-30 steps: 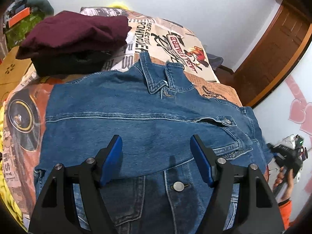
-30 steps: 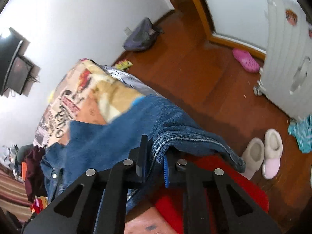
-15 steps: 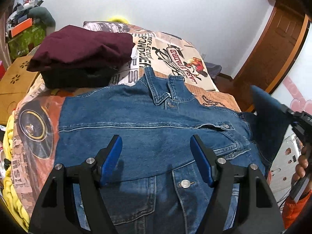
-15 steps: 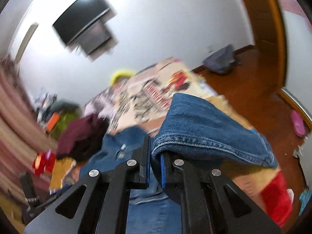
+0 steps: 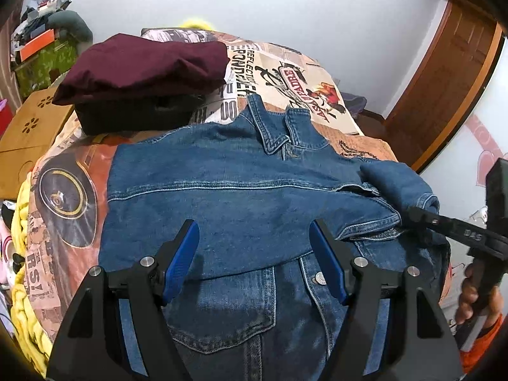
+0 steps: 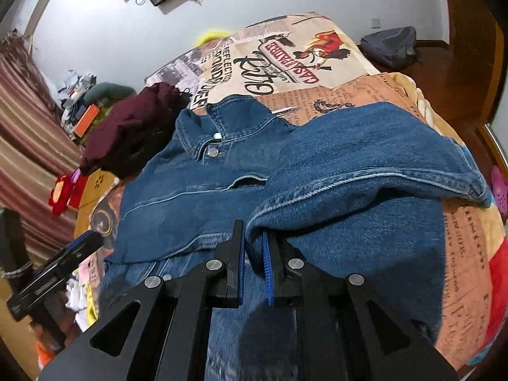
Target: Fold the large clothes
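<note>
A blue denim jacket lies front up on the printed bedspread, collar toward the far wall. My left gripper hovers open over its lower front, nothing between its blue pads. My right gripper pinches the cuff of the jacket's sleeve, which lies folded across the chest; its jaws are opening slightly with the denim still between them. In the left wrist view the right gripper reaches in from the right edge, with the sleeve bunched at its tip.
A stack of folded maroon and black clothes sits at the bed's far left. A wooden box and a yellow knit blanket border the left side. A wooden door stands right; a bag lies on the floor.
The right gripper swung the sleeve from beyond the bed's right edge up and over onto the jacket's chest, rolling as it went. The left gripper stayed open above the jacket's lower front.
</note>
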Motion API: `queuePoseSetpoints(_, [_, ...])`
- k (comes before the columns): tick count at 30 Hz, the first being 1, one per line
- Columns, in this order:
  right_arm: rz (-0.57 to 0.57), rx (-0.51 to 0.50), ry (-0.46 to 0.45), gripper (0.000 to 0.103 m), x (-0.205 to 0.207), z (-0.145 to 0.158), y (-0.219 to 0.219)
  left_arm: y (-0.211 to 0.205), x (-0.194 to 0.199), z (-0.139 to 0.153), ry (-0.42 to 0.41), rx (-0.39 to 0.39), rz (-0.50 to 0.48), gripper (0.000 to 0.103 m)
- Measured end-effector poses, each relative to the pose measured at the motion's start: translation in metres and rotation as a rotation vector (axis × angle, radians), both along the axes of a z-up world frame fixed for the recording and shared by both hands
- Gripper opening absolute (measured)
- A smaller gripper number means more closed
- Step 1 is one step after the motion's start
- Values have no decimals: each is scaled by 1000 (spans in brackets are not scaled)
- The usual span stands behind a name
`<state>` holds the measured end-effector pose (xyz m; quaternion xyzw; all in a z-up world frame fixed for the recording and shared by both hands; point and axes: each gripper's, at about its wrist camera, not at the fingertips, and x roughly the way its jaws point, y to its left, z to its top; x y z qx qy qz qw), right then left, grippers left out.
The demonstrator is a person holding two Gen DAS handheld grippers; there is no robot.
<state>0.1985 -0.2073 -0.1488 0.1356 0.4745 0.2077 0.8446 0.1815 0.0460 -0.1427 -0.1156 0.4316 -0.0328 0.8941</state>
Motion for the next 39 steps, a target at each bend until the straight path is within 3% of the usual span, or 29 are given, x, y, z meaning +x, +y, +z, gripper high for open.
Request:
queuePoseSetpoints(5, [2,17,-3,34,1,9,-7,-7,1,1,-8,-2,-13,71])
queuePoseSetpoints(7, [-31,-6,-24,52,-2,12,-14,-10,4,0,-7,3,-19,71])
queuePoseSetpoints(9, [-76,-14,-43,61,-3,15,-25,-13,6,0,-4,21,-20,71])
queuePoseSetpoints(13, [-199,11,-30,65,2,11,-56,-17,9,-2,7,22,-22,71])
queuePoseSetpoints(19, [-345,102,37,65,17,-9,-96,-20,13,-6,25,23,-22,71])
queuePoseSetpoints(26, [-472,305,156,65,38,-50,-131,-23,20,-8,36,29,-28,71])
queuePoseSetpoints(31, [-514,368,161,63,50,-63,-139,-24,22,-9,36,29,-31,71])
queuePoseSetpoints(32, [-519,366,151,60,50,-61,-139,-25,22,-9,36,29,-31,71])
queuePoseSetpoints(34, [-517,330,115,39,51,-55,-137,-24,21,-10,36,29,-32,71])
queuePoseSetpoints(36, [-502,267,77,25,53,-44,-131,-23,20,-10,34,29,-32,71])
queuePoseSetpoints(39, [-477,135,18,14,55,-22,-114,-21,17,-9,24,35,-27,71])
